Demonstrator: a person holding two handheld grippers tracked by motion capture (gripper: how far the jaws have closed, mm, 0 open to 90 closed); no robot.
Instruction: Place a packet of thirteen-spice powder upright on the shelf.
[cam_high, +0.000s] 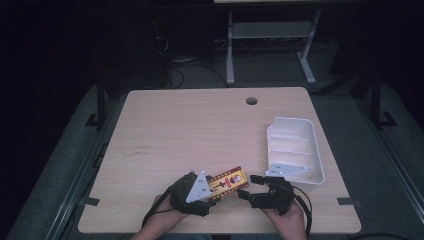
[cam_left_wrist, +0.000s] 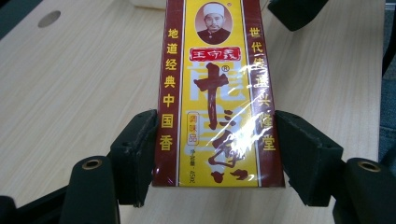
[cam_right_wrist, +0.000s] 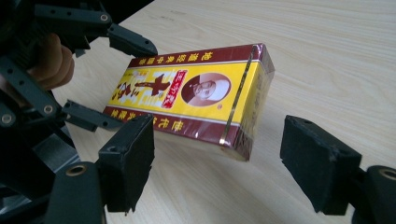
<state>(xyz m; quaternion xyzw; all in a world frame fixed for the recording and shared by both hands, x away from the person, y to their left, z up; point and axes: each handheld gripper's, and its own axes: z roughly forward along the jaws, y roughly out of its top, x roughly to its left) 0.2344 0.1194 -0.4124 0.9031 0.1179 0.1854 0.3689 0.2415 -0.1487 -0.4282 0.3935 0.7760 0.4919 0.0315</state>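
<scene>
The pale wooden tabletop (cam_high: 200, 130) carries everything, with a round cable hole (cam_high: 251, 100) near its far edge. Toward the right side sits a white plastic bin (cam_high: 296, 150), open on top, with dividers inside; its near end lies just beyond the right hand-held gripper. At the near edge, a little left of the middle, a yellow and dark red box (cam_high: 228, 181) printed with Chinese characters and a small portrait is held just above the wood, its long axis running from near left to far right. The left hand-held gripper (cam_high: 212, 190) pinches this box: in the left gripper view its two black pads press flat on the box's (cam_left_wrist: 218, 93) long maroon sides at its near end, and clear wrapping glints on the front. The person's left hand (cam_high: 162, 212) wraps the gripper body from below. The right hand-held gripper (cam_high: 246, 186), held by the right hand (cam_high: 286, 220), points left at the free far end of the box with its jaws spread wide; in the right gripper view the pads (cam_right_wrist: 128, 161) stand well clear on either side of the box's (cam_right_wrist: 196, 95) corner, touching nothing, and the left hand-held gripper (cam_right_wrist: 112, 79) clamps the far end.
</scene>
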